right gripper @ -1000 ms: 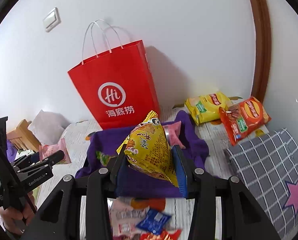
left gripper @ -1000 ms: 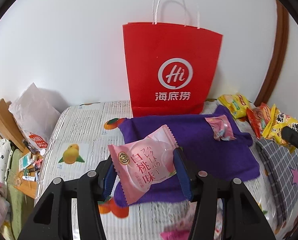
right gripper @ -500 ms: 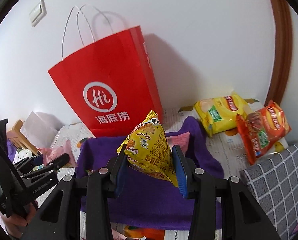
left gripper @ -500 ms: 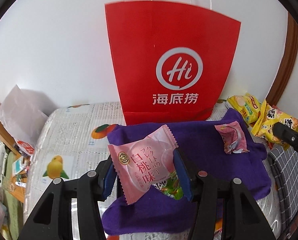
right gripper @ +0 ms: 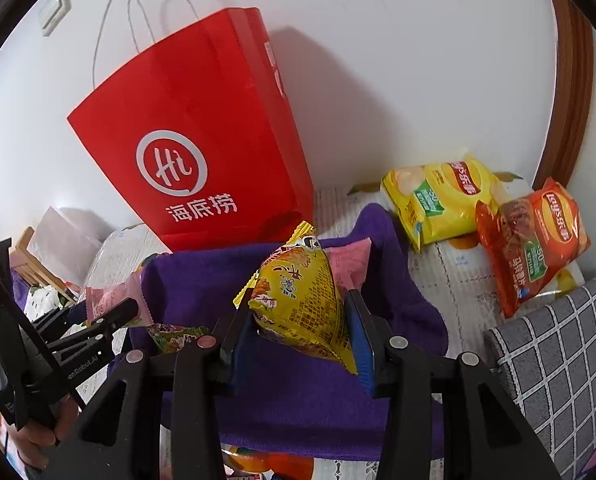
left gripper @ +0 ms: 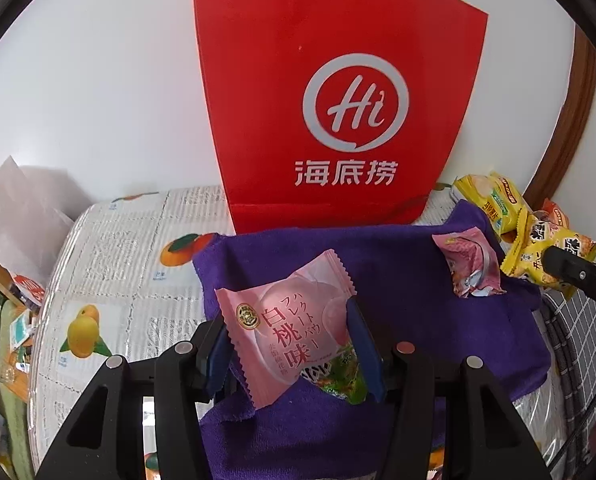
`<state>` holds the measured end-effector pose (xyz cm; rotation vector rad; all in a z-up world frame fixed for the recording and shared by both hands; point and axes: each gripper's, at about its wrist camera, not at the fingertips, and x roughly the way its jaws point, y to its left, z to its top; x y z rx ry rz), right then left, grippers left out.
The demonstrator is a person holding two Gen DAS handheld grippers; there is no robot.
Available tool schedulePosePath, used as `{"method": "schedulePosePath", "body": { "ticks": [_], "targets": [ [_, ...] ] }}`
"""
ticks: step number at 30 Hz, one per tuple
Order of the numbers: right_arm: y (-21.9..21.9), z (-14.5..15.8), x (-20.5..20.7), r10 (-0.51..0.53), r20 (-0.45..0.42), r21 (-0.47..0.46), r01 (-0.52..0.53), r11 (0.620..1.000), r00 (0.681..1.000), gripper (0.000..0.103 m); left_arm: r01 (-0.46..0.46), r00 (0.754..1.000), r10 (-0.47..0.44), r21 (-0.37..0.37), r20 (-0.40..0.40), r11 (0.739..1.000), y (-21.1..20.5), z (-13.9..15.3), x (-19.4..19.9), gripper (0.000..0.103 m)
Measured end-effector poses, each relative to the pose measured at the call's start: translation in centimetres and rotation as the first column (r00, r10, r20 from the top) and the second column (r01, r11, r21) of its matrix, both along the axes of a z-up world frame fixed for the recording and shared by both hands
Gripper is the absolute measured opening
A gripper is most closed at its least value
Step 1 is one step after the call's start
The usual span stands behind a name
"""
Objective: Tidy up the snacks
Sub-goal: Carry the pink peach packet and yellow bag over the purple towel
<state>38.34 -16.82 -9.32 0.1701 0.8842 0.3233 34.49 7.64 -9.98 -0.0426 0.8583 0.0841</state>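
Left gripper clenched on a pink peach-print snack packet, blue pads pressing both side edges; packet held tilted, above the near part of the purple cloth. Just under the packet a green-printed wrapper lies on the cloth, partly hidden.

Right gripper grasps a yellow snack pouch, pinched between its pads, pointed end up, over the middle of the same cloth.

Red paper bag stands upright at the far edge of the cloth, against the white wall, white cord handles showing in the right wrist view. Its mouth is out of sight from both cameras.

A second pink packet, crumpled, lies on the far right of the cloth. Right of the cloth, on the fruit-print cover: a yellow crisp bag and an orange crisp bag, touching each other, the orange one nearer. A grey checked cushion sits at the near right.

Far left, a white plastic bag rests beside wooden furniture. In the right wrist view, a hand holds the left gripper's handle at lower left.
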Motion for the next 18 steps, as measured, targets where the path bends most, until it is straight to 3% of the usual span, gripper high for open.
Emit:
{"method": "schedulePosePath", "body": {
  "ticks": [18],
  "targets": [
    [2.2,-1.9,0.2,0.109,-0.088,-0.041,-0.113,0.993,0.99,0.043,0.016,1.0,-0.016,-0.005,-0.024,1.0,-0.7,-0.9,0.2,0.052]
  ]
}}
